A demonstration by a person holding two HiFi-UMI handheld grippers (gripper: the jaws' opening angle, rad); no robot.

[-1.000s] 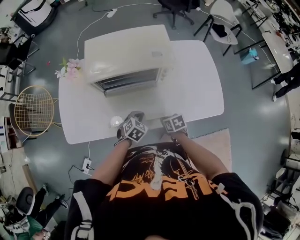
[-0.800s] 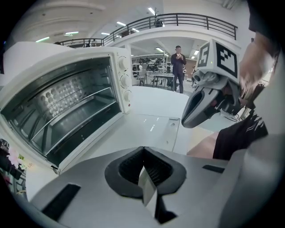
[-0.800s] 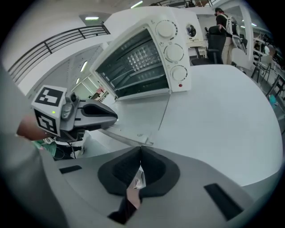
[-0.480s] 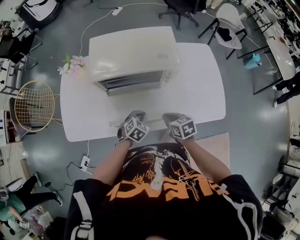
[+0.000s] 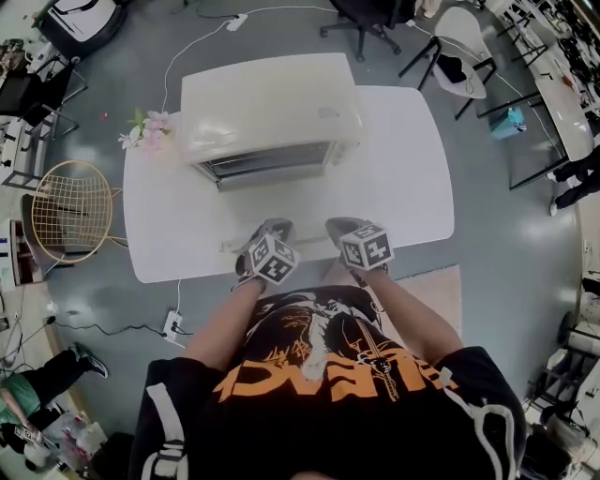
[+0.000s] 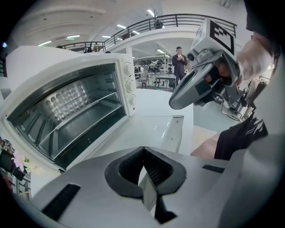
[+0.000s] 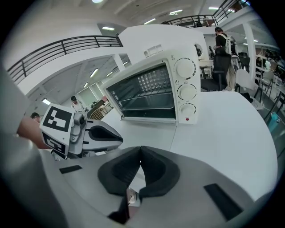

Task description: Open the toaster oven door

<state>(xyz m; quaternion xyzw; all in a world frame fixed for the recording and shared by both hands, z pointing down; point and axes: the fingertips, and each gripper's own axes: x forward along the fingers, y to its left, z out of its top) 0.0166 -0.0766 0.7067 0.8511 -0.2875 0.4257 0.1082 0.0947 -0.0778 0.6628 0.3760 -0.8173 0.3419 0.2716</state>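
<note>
Head view looks steeply down past a black shirt with orange print [image 5: 319,375] to two bare forearms reaching over the near edge of the white worktop [image 5: 403,178]. The left tongs [image 5: 272,228] and right tongs [image 5: 339,226] hover side by side just above that edge, a little apart, both pointing toward the toaster oven [image 5: 267,108]. In the left gripper view and the right gripper view each pair of jaws meets at the tip with nothing between them, so both are closed and empty. The cream-coloured oven stands at the far side of the worktop, well apart from both tongs, front facing the person. Its glass door [image 7: 142,93] appears closed, though the glare makes that hard to be sure of; three dials [image 7: 186,91] sit to the door's right. Pink flowers [image 5: 145,131] lie beside the oven's left side. Beyond, on the grey floor, stand a yellow wire chair [image 5: 70,216] and a black office chair [image 5: 361,14].
</note>
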